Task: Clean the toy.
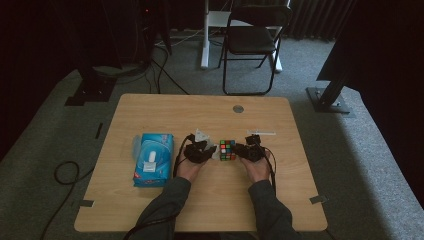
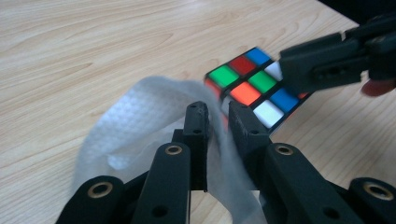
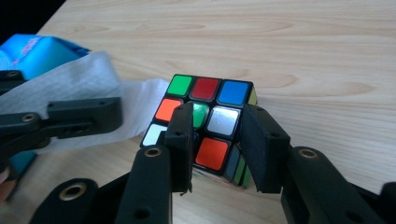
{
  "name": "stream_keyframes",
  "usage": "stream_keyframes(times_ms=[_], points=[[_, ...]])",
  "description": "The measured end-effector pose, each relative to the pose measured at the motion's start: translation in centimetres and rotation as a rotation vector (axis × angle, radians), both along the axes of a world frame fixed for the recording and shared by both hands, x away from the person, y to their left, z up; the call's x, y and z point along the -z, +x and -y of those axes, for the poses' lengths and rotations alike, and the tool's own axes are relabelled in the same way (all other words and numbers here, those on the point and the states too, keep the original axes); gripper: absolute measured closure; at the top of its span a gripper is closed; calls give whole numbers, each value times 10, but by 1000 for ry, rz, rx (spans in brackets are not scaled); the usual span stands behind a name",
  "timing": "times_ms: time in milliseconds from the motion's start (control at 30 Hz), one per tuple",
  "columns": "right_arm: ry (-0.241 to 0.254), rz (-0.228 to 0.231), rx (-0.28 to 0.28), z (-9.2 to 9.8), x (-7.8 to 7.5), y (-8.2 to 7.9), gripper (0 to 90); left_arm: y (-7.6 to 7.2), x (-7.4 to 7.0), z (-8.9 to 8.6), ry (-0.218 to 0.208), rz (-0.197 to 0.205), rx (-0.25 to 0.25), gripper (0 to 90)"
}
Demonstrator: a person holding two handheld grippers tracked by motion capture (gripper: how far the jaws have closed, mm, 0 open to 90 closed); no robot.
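1. Cube first: the scrambled plastic puzzle cube with coloured stickers (image 1: 227,149) sits on the pale wooden table (image 1: 200,107), near its middle, between my two grippers.
2. My left gripper (image 2: 217,112) is just left of the cube, jaws nearly closed and pinching a white textured wet wipe (image 2: 135,116), which lies against the cube's left side.
3. My right gripper (image 3: 216,122) is at the cube's right; its jaws straddle the near top corner, but I cannot tell whether the pads press on it.
4. I judge the wiping is underway: wipe out and at the cube, cube steadied. The remaining faces look left to do.
5. Well left of the cube lies the blue wipe packet (image 1: 153,159).
6. Hard to read: the cube's underside and far faces are hidden, and the high view is too dim for detail.
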State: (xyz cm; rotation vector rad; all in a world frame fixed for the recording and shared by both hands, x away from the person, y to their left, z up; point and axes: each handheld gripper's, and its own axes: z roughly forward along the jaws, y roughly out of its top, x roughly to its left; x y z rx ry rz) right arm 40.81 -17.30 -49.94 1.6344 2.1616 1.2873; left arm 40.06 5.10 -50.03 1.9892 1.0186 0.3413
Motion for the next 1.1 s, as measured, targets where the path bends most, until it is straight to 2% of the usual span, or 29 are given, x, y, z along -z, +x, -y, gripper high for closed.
stream_keyframes(times_ms=[67,167,300,433,567,600,733,800,867,933,1033,1100], points=[[1,1,-7,-1,0,0,656,0,0,0,-3,1,5,789],[0,-2,-39,-7,0,-1,676,-2,-7,2,-30,31,16,808],[-1,-3,-40,-8,-1,-1,676,-5,-18,0,-77,66,29,851],[0,-3,-41,-8,0,-1,676,-9,-31,0,-100,103,60,890],[0,-2,-40,-8,0,-1,676,-13,-44,0,-158,175,75,893],[0,0,-40,-8,0,-1,676,-13,-47,-1,-185,184,70,893],[-2,2,-39,-8,0,-1,675,-13,-55,-4,-244,214,55,892],[1,3,-38,-8,0,-1,675,-14,-59,-6,-259,230,56,892],[4,3,-38,-8,0,-1,675,-14,-59,-6,-262,232,57,892],[6,4,-37,-8,1,-2,675,-9,-53,-7,-268,198,56,891],[5,5,-37,-8,1,-2,674,2,-34,-12,-273,110,30,889],[5,4,-36,-8,1,-2,675,6,-23,-13,-263,69,6,889]])
